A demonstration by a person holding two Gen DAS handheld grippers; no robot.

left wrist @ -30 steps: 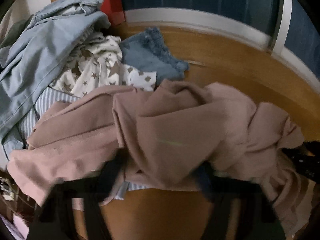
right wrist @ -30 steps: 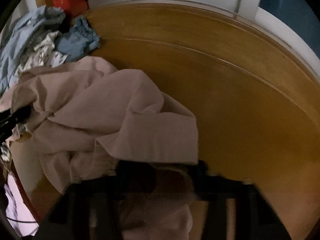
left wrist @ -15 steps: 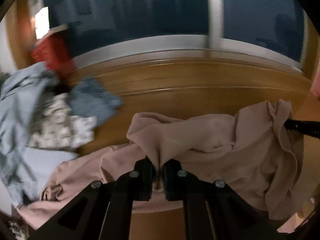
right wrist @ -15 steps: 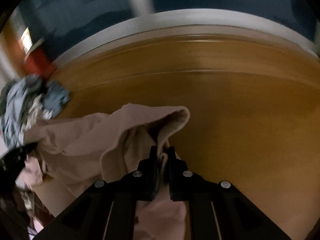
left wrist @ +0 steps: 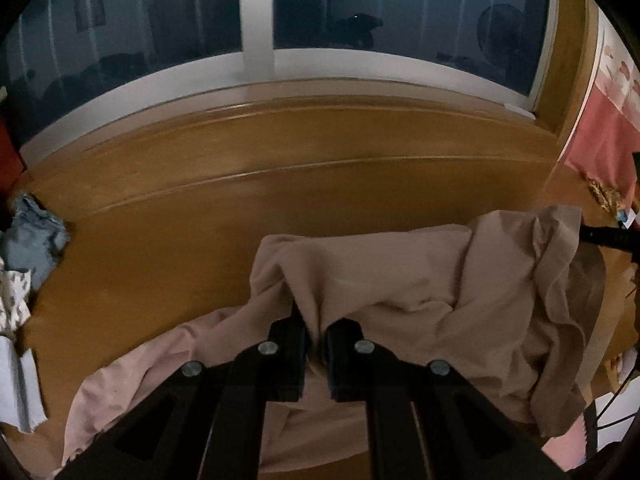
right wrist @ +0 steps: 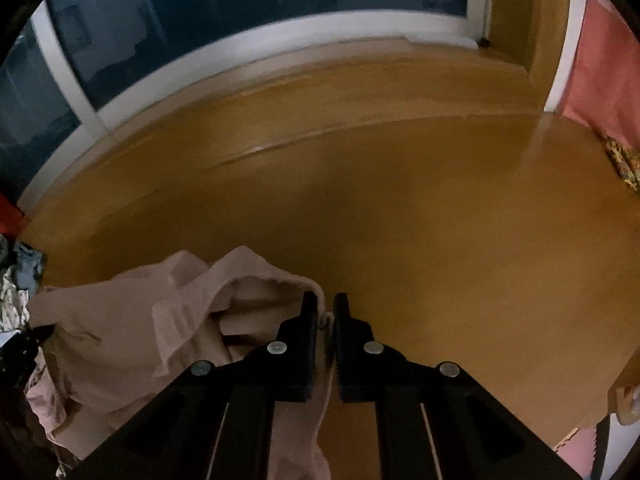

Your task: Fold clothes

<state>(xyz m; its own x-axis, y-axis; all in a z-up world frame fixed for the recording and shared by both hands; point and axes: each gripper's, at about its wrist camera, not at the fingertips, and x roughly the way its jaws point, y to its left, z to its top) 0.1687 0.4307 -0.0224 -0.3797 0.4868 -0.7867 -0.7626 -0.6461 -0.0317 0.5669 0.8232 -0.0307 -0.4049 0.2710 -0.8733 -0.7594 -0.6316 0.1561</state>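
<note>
I see the wooden table (left wrist: 280, 208), which fills most of both views, w/ a dark window (left wrist: 360, 8) along its far side. On the table the biggest thing is the pink garment (left wrist: 420, 280): it lies crumpled on the near part, approx. in the middle between my two tools, and a part of it is lifted up. At the far left edge there is a pile of other clothes (left wrist: 28, 248), blue and star-printed, well apart from the pink one. A red cloth (right wrist: 608, 80) hangs at the right side. My left gripper (left wrist: 316, 344) is closed on a fold of the pink garment, the fabric pinched between the pads. My right gripper (right wrist: 326, 320) is also closed on this garment, at its right edge.
</note>
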